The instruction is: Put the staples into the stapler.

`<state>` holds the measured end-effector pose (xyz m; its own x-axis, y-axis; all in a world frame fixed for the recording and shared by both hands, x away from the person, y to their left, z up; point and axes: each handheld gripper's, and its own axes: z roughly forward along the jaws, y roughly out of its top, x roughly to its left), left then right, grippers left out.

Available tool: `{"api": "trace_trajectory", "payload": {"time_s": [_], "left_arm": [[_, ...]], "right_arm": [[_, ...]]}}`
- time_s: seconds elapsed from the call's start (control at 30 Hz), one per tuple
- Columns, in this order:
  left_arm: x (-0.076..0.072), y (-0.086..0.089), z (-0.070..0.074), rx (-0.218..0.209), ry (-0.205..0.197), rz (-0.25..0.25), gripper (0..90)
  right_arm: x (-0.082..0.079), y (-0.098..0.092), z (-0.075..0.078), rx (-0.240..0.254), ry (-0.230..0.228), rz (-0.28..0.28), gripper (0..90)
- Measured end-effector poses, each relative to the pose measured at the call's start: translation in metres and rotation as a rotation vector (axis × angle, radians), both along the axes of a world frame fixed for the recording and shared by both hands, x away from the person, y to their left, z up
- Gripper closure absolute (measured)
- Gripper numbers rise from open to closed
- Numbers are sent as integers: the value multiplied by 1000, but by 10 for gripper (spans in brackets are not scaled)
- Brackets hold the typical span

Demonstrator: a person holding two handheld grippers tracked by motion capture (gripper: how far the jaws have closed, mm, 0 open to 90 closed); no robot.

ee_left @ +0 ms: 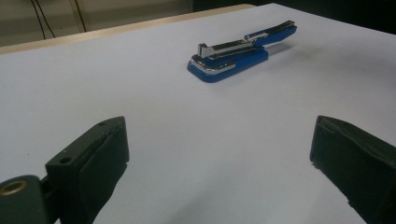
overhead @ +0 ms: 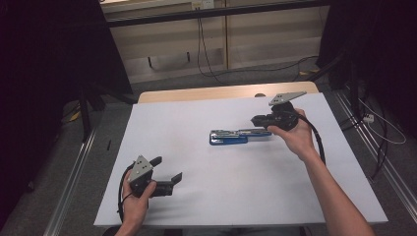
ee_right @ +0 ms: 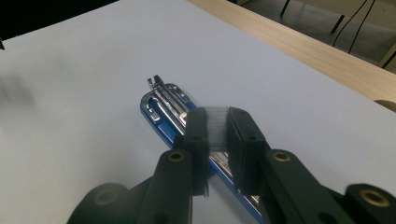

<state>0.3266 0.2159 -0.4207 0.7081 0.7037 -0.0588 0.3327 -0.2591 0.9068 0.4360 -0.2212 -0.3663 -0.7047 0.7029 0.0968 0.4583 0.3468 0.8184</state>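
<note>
Dim, even light is falling from overhead in the high view, leaving the white worktop [overhead: 236, 162] a dull blue-grey while the room at nine and three o'clock is sinking into near black. Soft, faint shadows are lying under things, with no hard edges. In the left gripper view the stapler [ee_left: 238, 53] is showing small glints on its chrome, and the near tongs are blurring at six o'clock. In the right gripper view the strip of staples [ee_right: 215, 128] is smearing with motion blur, and the corners are darkening slightly; grain is showing throughout.
</note>
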Motion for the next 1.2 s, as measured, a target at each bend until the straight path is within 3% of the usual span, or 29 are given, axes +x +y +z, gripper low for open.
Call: {"api": "trace_trajectory", "payload": {"time_s": [0.97, 1.2], "left_arm": [[0, 0, 0, -3, 0, -6, 50], [0, 0, 1, -6, 1, -7, 50]], "right_arm": [[22, 47, -1, -5, 45, 123, 794], [27, 60, 2, -12, 31, 150, 795]]}}
